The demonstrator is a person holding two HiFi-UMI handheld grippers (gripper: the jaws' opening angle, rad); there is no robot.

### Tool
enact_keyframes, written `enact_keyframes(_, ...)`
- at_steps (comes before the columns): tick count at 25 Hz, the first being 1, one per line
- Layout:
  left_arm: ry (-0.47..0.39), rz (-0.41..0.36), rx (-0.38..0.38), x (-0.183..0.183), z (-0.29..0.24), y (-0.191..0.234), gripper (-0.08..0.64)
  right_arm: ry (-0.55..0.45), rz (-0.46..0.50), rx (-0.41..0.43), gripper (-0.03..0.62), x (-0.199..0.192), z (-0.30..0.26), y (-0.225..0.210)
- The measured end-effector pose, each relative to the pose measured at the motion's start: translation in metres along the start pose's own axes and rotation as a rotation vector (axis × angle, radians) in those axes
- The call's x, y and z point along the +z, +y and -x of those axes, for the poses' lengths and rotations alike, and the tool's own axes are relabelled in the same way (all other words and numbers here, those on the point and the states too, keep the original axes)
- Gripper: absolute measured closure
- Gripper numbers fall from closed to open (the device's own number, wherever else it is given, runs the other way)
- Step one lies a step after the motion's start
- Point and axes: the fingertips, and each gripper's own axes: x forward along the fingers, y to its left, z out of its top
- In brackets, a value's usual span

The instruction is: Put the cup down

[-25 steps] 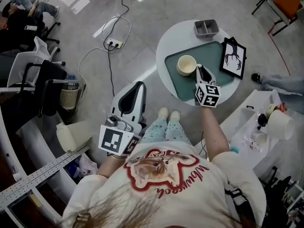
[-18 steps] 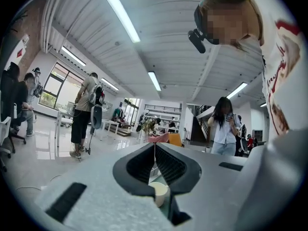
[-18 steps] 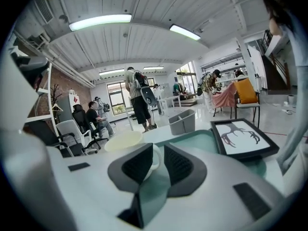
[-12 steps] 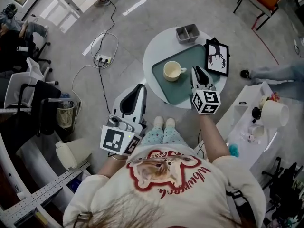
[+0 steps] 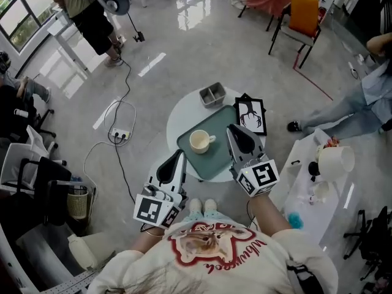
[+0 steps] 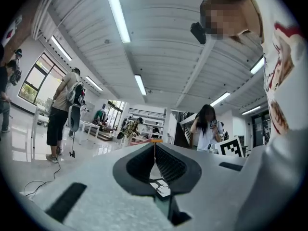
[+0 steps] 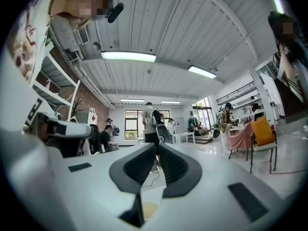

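shows the left gripper (image 5: 179, 155) closed tip to tip on nothing, low beside the round table (image 5: 184, 118). finds the right gripper (image 5: 232, 130) likewise closed and empty over the green tray (image 5: 211, 164). places the cup (image 5: 199, 141) upright on that tray, near the right gripper but apart from it.

Head view: high overhead, facing steeply down onto table (image 5: 180, 115), left gripper (image 5: 179, 155), right gripper (image 5: 231, 130).
Gripper views: close behind own jaws (tilted ceilingward).
Shared: orange chair (image 5: 303, 14), head and right gripper views.
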Motion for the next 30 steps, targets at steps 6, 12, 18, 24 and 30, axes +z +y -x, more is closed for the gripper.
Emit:
enact_keyframes(6,-0.037,-0.006,-0.088,0.011,-0.026,-0.017,0.543,-0.071,0.025,0.055,0.557,0.053,0.013,0.015)
enact_keyframes(12,-0.033,-0.004,-0.156,0.016,-0.027,-0.029,0.543,-0.11,0.003,0.019,0.565,0.078,0.036,0.02)
enact_keyframes(18,-0.014,-0.004,-0.188,0.004,-0.011,-0.028,0.543,-0.13,0.006,-0.006,0.565,0.076,0.051,0.032)
enact_keyframes(24,-0.007,-0.043,-0.216,0.0,0.007,-0.028,0.543,-0.146,-0.02,0.014,0.565,0.069,0.061,0.059)
enact_keyframes(30,-0.054,-0.044,-0.184,0.023,0.027,-0.027,0.543,-0.145,-0.012,0.039,0.565,0.067,0.078,0.086)
